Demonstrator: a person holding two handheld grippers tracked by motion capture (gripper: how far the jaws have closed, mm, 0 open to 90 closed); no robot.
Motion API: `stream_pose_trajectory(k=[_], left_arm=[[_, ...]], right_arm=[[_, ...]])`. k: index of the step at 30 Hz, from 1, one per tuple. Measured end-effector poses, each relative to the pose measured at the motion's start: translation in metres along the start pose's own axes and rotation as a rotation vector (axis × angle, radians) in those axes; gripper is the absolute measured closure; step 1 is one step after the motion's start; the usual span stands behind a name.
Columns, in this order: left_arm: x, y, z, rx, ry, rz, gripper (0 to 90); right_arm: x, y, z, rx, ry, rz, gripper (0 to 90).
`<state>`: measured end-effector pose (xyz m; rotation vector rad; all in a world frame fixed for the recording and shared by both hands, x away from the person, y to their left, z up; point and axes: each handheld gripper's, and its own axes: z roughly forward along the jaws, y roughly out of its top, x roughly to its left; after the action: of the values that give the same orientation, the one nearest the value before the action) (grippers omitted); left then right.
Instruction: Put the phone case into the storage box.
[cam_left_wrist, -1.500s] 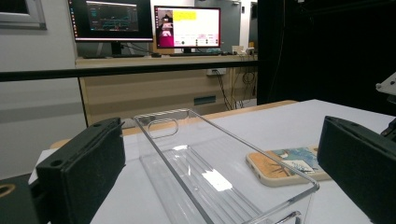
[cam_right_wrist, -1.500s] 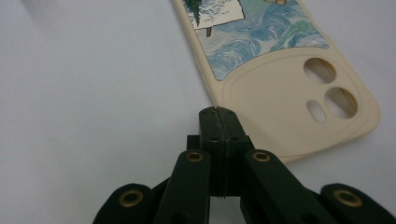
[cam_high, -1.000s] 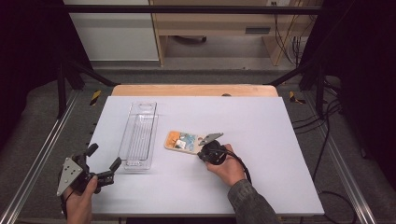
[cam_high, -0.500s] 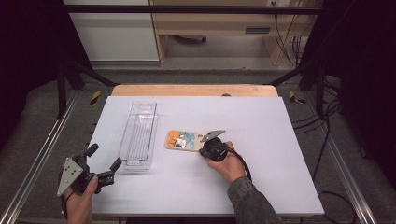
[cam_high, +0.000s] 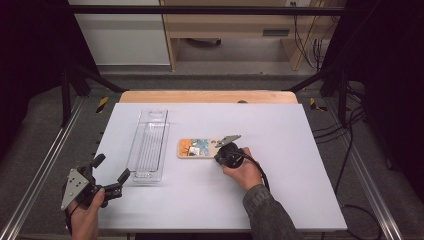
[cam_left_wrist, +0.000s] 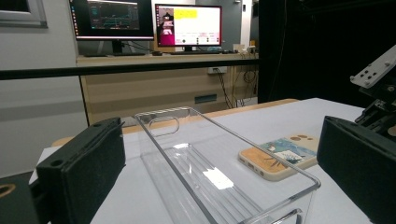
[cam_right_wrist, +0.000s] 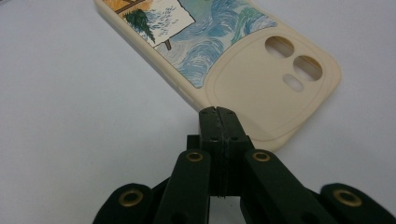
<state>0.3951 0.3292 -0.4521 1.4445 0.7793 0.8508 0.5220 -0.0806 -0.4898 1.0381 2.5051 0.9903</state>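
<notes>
Two grippers: you hold one in each hand at the white table (cam_high: 300, 150).
Right gripper (cam_high: 223, 151): your jaws are pressed flat together with nothing between them, their tip at the near end of the phone case (cam_high: 199, 148), at the rim by its camera cut-outs.
Contact: in the right gripper view the clenched tip (cam_right_wrist: 218, 116) overlaps the cream edge of the case; you cannot tell from it whether it touches or hovers just above.
Phone case: it lies flat on the table near the middle, printed side up, with blue swirls and an orange patch, just to the right of the clear tray (cam_high: 149, 145).
Left gripper (cam_high: 109, 173): your jaws stand wide apart and hold nothing, at the table's near left corner.
Left gripper view: the black pads (cam_left_wrist: 84, 168) frame the near end of the clear tray, which is empty.
Tray and case: close together, not touching.
</notes>
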Motion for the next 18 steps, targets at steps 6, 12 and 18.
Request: stream_pose_trajectory(k=[6, 12, 18], left_arm=[[0.0003, -0.0002, -0.0001, -0.001, 0.001, -0.001, 0.8], [0.0001, -0.0004, 0.0002, 0.001, 0.0, 0.0, 0.8], [-0.0004, -0.0006, 0.0007, 0.003, -0.002, -0.001, 0.8]], right_arm=[[-0.0042, 0.0001, 0.0022, -0.015, 0.001, 0.018, 90.0], [-0.0067, 0.0, 0.0037, -0.027, -0.002, 0.023, 90.0], [-0.0084, 0.0002, 0.0046, -0.032, -0.006, 0.041, 90.0]])
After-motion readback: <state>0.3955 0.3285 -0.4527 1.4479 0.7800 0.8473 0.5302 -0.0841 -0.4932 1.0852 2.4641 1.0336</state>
